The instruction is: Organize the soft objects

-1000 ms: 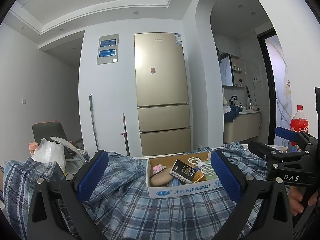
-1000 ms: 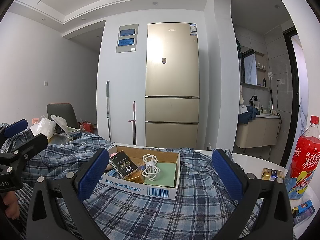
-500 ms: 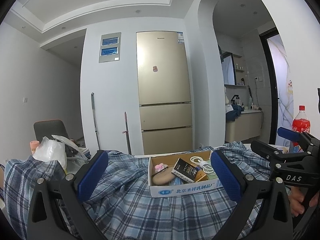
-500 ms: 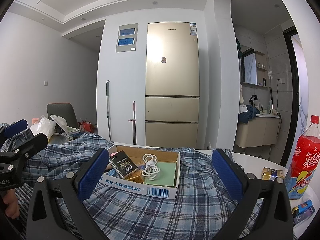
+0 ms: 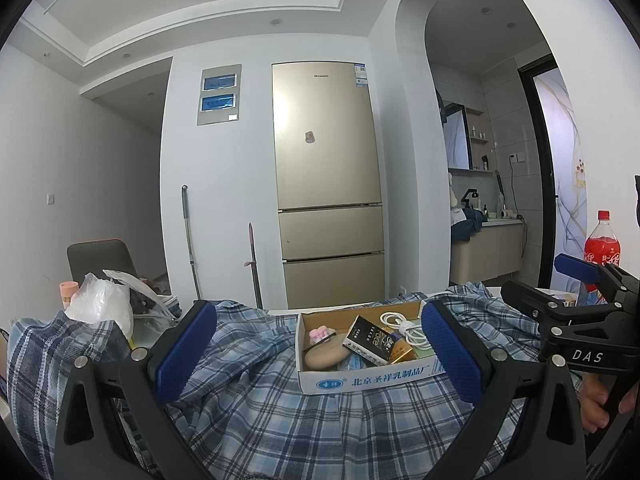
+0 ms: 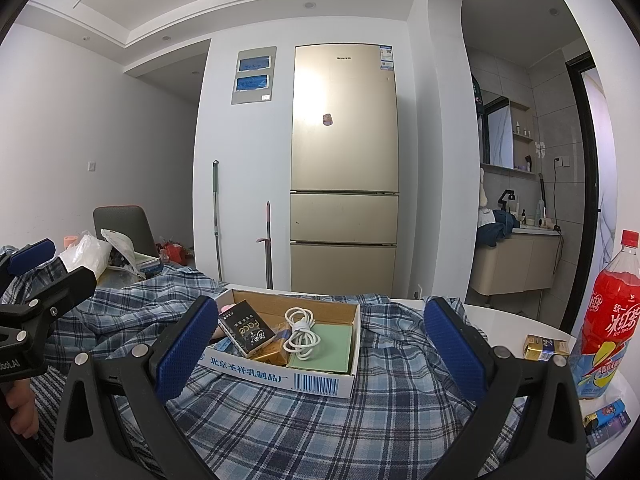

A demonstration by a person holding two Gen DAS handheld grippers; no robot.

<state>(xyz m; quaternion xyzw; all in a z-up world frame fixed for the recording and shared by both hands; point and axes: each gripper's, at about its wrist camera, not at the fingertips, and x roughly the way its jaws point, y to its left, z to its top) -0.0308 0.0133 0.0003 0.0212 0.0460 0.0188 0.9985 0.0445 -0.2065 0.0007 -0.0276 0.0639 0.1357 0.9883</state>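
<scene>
A blue plaid cloth (image 5: 280, 420) (image 6: 320, 420) lies rumpled over the table. On it stands a shallow cardboard box (image 5: 360, 380) (image 6: 280, 372). The box holds a black pack (image 6: 246, 328), a coiled white cable (image 6: 302, 334), a green pad (image 6: 332, 348), a tan soft lump (image 5: 324, 356) and a small pink piece (image 5: 320, 334). My left gripper (image 5: 318, 320) is open just above the cloth, in front of the box. My right gripper (image 6: 320, 312) is open too, facing the box from the right. Each gripper shows at the edge of the other's view, with a hand on its handle.
A red drink bottle (image 6: 612, 320) and small packs (image 6: 546, 348) stand on the white table at the right. A white plastic bag (image 5: 100, 304) and a chair (image 5: 100, 260) are at the left. A gold fridge (image 5: 328, 200) stands behind.
The left wrist view has drifted very slightly. Both grippers stay open, and the cloth and box have not moved.
</scene>
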